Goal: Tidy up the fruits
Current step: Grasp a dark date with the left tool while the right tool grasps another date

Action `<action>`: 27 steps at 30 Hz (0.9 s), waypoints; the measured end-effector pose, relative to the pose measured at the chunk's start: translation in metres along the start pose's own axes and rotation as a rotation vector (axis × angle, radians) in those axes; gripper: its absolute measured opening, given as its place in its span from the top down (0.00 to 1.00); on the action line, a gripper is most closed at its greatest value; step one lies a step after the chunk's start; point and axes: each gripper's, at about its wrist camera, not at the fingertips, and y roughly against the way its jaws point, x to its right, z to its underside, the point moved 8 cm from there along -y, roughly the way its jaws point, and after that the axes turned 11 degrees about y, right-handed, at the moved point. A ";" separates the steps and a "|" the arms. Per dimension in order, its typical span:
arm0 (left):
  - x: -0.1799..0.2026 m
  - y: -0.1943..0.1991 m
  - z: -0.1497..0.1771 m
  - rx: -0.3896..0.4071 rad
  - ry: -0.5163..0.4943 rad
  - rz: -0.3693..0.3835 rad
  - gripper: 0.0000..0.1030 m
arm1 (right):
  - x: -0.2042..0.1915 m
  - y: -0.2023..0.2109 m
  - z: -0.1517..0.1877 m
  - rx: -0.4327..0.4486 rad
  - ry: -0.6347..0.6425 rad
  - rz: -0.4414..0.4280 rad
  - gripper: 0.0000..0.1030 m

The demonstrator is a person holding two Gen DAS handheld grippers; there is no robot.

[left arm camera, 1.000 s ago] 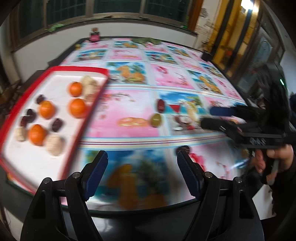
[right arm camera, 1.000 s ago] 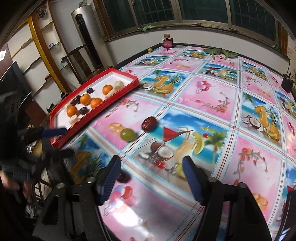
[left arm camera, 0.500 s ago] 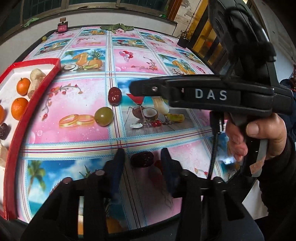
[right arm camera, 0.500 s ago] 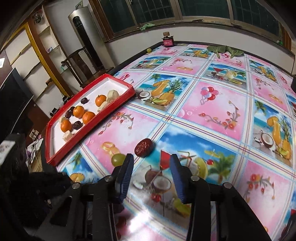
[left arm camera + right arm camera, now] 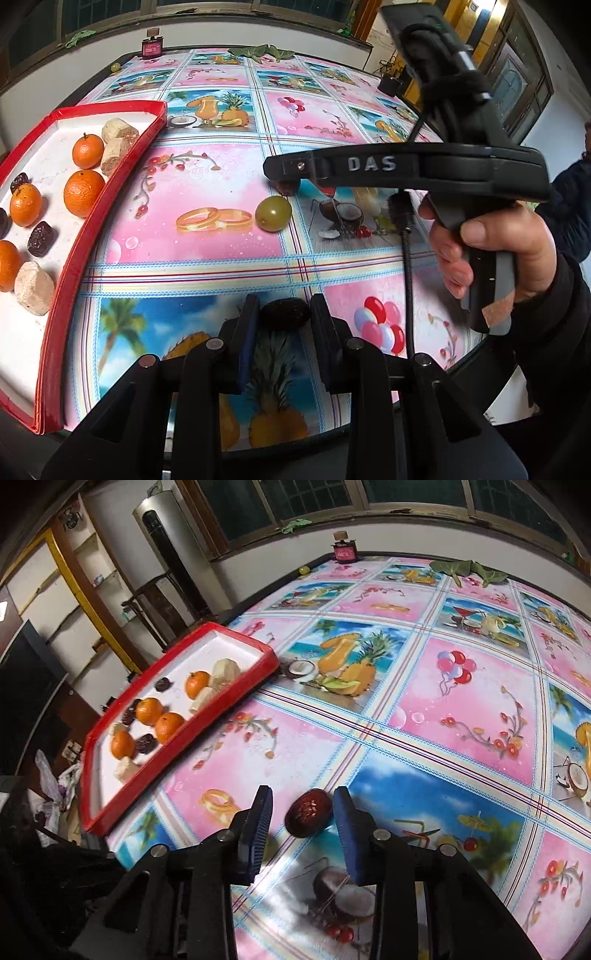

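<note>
Beside the red tray (image 5: 110, 206), on the tabletop (image 5: 229, 266) with its printed pink-and-blue cloth, both grippers work at loose fruit. Left gripper (image 5: 284, 317): its jaws have just been closing and now press a dark date (image 5: 285, 314) between the blue pads, near the tabletop's front edge, well apart from the tray. Right gripper (image 5: 303, 812): its jaws have just been closing around a reddish-brown date (image 5: 308, 812), which lies on the tabletop between the pads; the right pad touches or nearly touches it, while a gap remains at the left pad, so no grip is made. A hand (image 5: 491, 251) holds this gripper's handle. Green grape (image 5: 273, 214): on the tabletop, between the tray and the right gripper. Inside the tray lie oranges (image 5: 84, 192), dark dates (image 5: 42, 239) and pale beige chunks (image 5: 34, 288).
</note>
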 end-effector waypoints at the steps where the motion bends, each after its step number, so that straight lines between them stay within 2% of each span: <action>1: -0.001 0.000 0.001 -0.003 -0.001 -0.005 0.75 | 0.001 -0.002 0.001 -0.005 0.000 0.009 0.69; 6: 0.004 -0.001 0.002 0.002 -0.027 -0.032 0.75 | 0.005 -0.005 0.007 -0.006 -0.002 0.033 0.78; 10: 0.007 -0.002 0.004 0.013 -0.049 -0.050 0.75 | 0.004 -0.004 0.009 -0.002 0.012 0.048 0.78; 27: 0.002 0.004 0.004 0.021 -0.020 -0.056 0.76 | 0.003 0.010 0.009 0.018 0.008 0.058 0.78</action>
